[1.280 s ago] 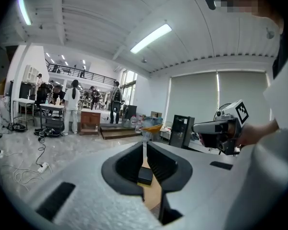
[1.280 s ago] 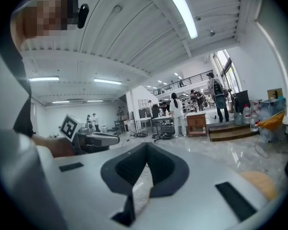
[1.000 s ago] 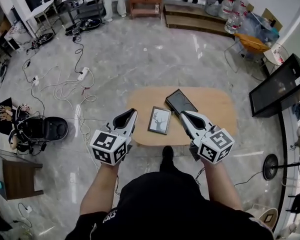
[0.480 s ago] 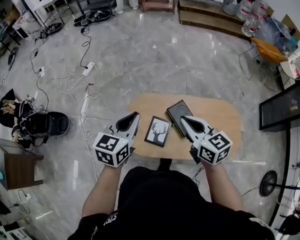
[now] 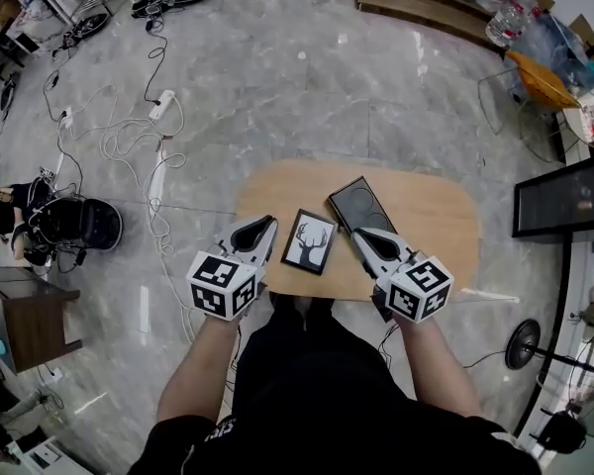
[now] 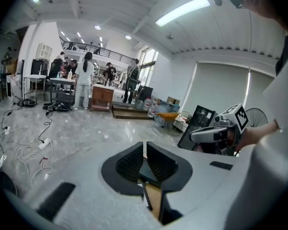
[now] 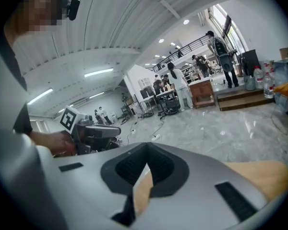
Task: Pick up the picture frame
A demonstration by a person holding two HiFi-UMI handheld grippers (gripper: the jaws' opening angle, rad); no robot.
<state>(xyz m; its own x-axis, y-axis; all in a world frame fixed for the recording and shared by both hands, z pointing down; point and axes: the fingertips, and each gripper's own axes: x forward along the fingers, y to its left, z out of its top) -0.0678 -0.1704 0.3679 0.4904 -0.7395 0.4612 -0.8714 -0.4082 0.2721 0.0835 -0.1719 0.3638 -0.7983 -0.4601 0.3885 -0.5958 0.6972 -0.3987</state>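
**While both grippers (image 5: 265, 224) hang closed, the picture frame (image 5: 309, 241) lies untouched between them**

Where the pale wooden table with rounded corners (image 5: 436, 216) stands on the grey marble floor (image 5: 297, 97), the task's thing lies flat near the table's near edge. It is a small black-rimmed picture frame holding a white print of a dark antlered deer. Just beyond it and to its right lies a glossy black rectangular slab (image 5: 360, 204), set at an angle. Whether the two touch cannot be told from the head view.

The left gripper sits just left of the frame, over the table's near left edge, apart from it. In the left gripper view its dark ribbed jaws stand all but together. Only a hairline slit shows between them and nothing is pinched there, with a strip of table visible below.

The right gripper (image 5: 358, 236) sits just right of the frame, its tip over the near corner of the black slab as seen from above. In the right gripper view its jaws are pressed fully together on nothing, with bare tabletop showing under them.

Each gripper carries its marker cube at the rear, held by a bare-armed person in a black top. White cables and a white power strip (image 5: 161, 104) trail across the floor well to the left, and a dark flat screen (image 5: 564, 198) stands off to the right.
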